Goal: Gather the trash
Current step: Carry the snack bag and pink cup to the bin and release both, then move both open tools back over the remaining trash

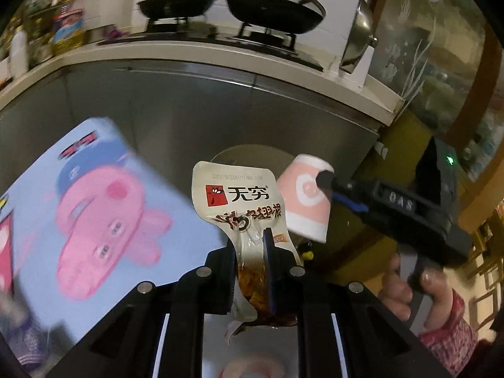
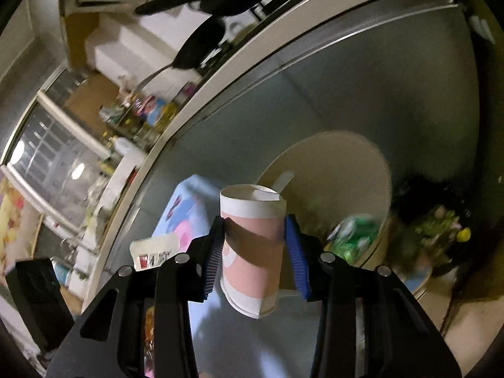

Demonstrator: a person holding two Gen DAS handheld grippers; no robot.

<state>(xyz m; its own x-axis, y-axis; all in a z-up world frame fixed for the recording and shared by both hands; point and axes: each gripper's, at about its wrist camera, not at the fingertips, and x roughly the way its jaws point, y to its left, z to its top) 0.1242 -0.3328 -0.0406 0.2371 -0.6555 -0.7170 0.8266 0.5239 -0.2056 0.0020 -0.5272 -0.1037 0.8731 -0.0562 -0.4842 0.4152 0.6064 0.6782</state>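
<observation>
My left gripper [image 1: 252, 239] is shut on a beige snack wrapper [image 1: 239, 201] with red and black print, held up in the air. My right gripper [image 2: 253, 230] is shut on a pink and white paper cup [image 2: 252, 245], squeezed between its fingers. The cup [image 1: 307, 198] and the right gripper also show at the right of the left wrist view, close beside the wrapper. A round beige trash bin [image 2: 371, 170] with green trash inside [image 2: 352, 236] stands just beyond the cup. Its rim [image 1: 249, 152] shows behind the wrapper.
A light blue table top with a pink pig picture [image 1: 94, 208] lies to the left below. Steel cabinet fronts [image 1: 189, 110] stand behind, under a counter with two black pans [image 1: 176, 4]. A dark bag of rubbish [image 2: 441, 226] sits right of the bin.
</observation>
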